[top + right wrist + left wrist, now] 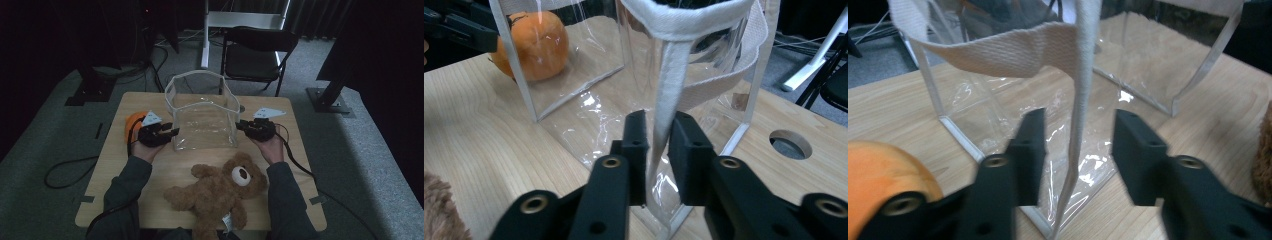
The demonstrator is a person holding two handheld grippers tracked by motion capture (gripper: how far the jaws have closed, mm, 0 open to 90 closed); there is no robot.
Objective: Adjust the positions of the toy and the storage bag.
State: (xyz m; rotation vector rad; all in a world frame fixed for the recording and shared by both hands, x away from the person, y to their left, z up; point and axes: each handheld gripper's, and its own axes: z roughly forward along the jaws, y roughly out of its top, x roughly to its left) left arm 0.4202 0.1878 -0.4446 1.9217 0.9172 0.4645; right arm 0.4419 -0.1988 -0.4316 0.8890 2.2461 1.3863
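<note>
A clear plastic bag (204, 120) with white webbing trim stands upright on the wooden table (295, 150). My left gripper (172, 132) is at its left side. In the left gripper view the jaws (1078, 125) stand apart on either side of the bag's white edge strip (1083, 75) without pressing it. My right gripper (240, 125) is at the bag's right side, and its jaws (658, 125) are closed on the white side strip (674, 65). A brown teddy bear (220, 192) lies on its back in front of the bag, between the person's forearms.
An orange ball-like object (134, 121) sits on the table behind the left gripper, seen through the bag in the right gripper view (531, 45). A round hole (790, 143) is in the tabletop near the bag. A black folding chair (255, 55) stands beyond the table.
</note>
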